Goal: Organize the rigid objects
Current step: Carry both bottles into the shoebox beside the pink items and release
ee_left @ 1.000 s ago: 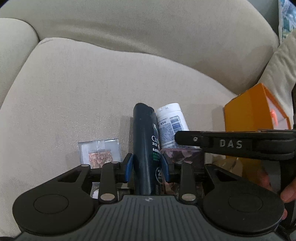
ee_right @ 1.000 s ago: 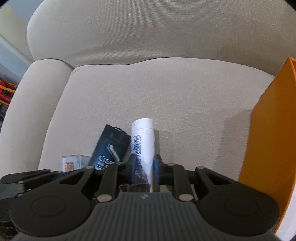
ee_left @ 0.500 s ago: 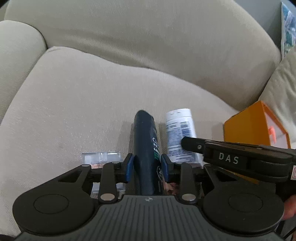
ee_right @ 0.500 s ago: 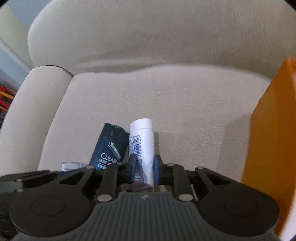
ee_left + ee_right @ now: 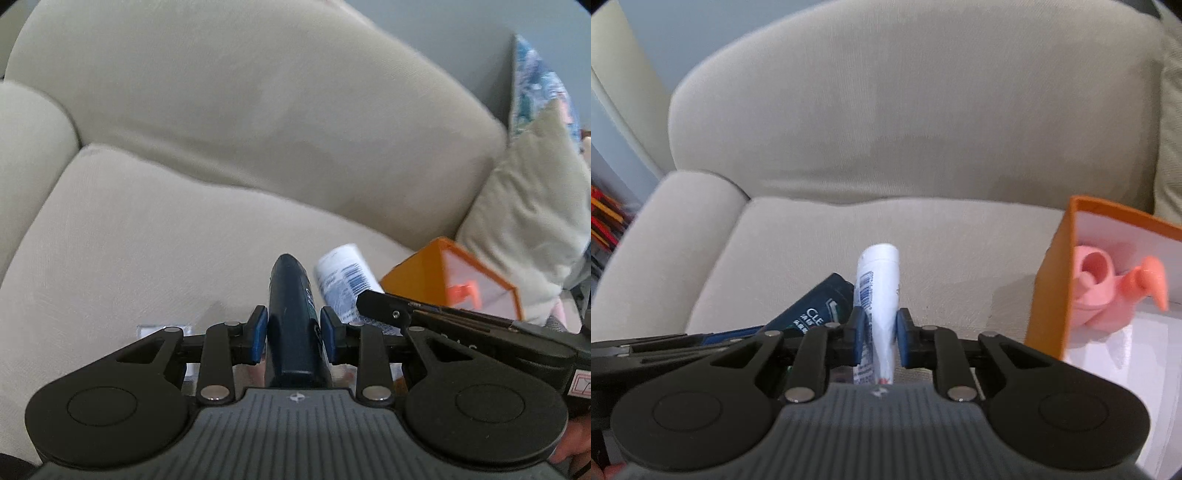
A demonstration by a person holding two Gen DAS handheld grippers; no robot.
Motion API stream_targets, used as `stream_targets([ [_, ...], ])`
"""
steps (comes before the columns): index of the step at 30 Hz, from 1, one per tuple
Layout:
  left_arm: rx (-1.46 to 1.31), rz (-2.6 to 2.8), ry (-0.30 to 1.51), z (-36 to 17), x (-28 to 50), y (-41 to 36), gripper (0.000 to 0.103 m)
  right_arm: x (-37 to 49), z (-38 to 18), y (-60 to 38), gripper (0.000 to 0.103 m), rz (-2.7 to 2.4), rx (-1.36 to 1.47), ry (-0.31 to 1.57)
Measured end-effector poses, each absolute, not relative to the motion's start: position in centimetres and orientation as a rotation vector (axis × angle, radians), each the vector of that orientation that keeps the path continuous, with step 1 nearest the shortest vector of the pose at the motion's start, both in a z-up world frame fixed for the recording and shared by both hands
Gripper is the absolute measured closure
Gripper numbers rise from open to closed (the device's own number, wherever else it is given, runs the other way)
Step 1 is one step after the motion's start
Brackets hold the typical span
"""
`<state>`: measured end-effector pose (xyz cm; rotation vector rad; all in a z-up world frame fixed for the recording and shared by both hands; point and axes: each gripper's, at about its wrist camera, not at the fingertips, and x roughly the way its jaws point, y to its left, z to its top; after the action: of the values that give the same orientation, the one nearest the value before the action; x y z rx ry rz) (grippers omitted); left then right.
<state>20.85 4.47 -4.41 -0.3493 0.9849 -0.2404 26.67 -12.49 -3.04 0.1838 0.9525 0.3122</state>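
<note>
My left gripper (image 5: pixel 294 334) is shut on a dark blue shampoo bottle (image 5: pixel 291 314) and holds it above the sofa seat. My right gripper (image 5: pixel 878 338) is shut on a white tube (image 5: pixel 877 291) with a barcode, held to the right of the dark bottle (image 5: pixel 812 314). The white tube also shows in the left wrist view (image 5: pixel 343 284). An orange box (image 5: pixel 1108 295), white inside, stands open at the right with a pink toy (image 5: pixel 1115 284) in it. The box also shows in the left wrist view (image 5: pixel 454 280).
A beige sofa seat (image 5: pixel 147 240) and backrest (image 5: pixel 258 110) fill both views. A clear small case (image 5: pixel 162 328) lies on the seat at the left, mostly hidden by my gripper. A beige pillow (image 5: pixel 528 221) leans behind the orange box.
Both grippers have risen with their bottles and tilted up, showing more backrest. The orange box's open top and the pink toy have come into the right wrist view.
</note>
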Motion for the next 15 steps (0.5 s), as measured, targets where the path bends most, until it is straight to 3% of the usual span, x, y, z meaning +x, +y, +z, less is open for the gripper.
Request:
stream_targets([
  [9,-0.293,-0.369,0.900,1.3,18.8,-0.5,0.069,21.0,3.0,-19.1,0.086,0.279,0.285,0.811],
  [15,-0.234,-0.456,0.922,2.4,18.4,-6.0,0.069,17.5,3.9,-25.0,0.086,0.184,0.334,0.792],
])
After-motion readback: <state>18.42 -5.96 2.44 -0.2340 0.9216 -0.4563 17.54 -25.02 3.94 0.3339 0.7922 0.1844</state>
